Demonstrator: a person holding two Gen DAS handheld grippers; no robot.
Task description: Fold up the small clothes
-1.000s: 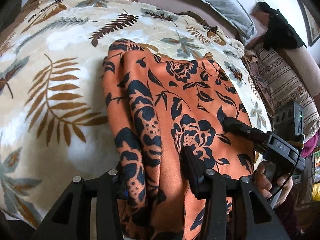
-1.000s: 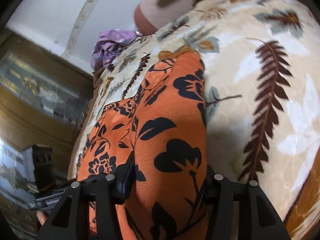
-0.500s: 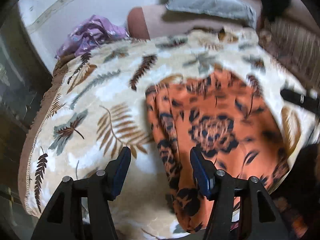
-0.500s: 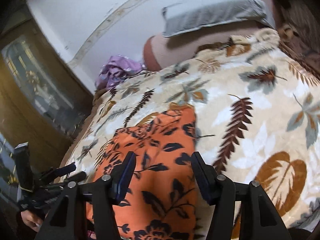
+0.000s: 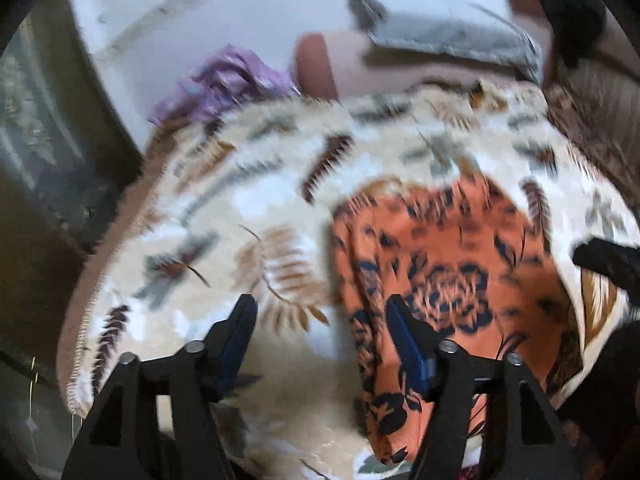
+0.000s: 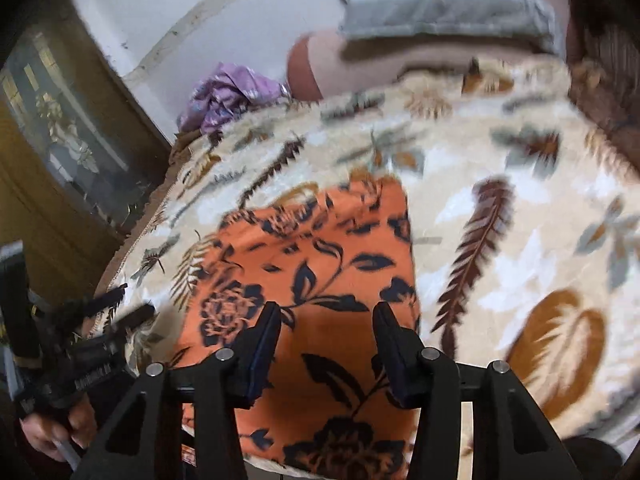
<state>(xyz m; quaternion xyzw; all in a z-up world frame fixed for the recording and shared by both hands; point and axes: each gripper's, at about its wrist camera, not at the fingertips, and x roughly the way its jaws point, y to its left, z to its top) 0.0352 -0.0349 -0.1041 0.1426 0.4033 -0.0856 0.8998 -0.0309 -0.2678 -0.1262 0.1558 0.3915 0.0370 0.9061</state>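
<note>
Our left gripper (image 5: 320, 332) has just been spreading its jaws and now hangs wide with nothing between them; our right gripper (image 6: 326, 344) stands parted too, gripping nothing. Beneath both we see the leaf-print blanket (image 5: 256, 200) covering the bed (it fills most of either view). On it lies the folded orange floral garment (image 6: 320, 264), flat, below the right gripper. A crumpled purple cloth (image 5: 224, 80) sits at the blanket's far edge.

Bedroom: blanketed bed (image 5: 280, 216), pillow (image 5: 448, 32)
</note>
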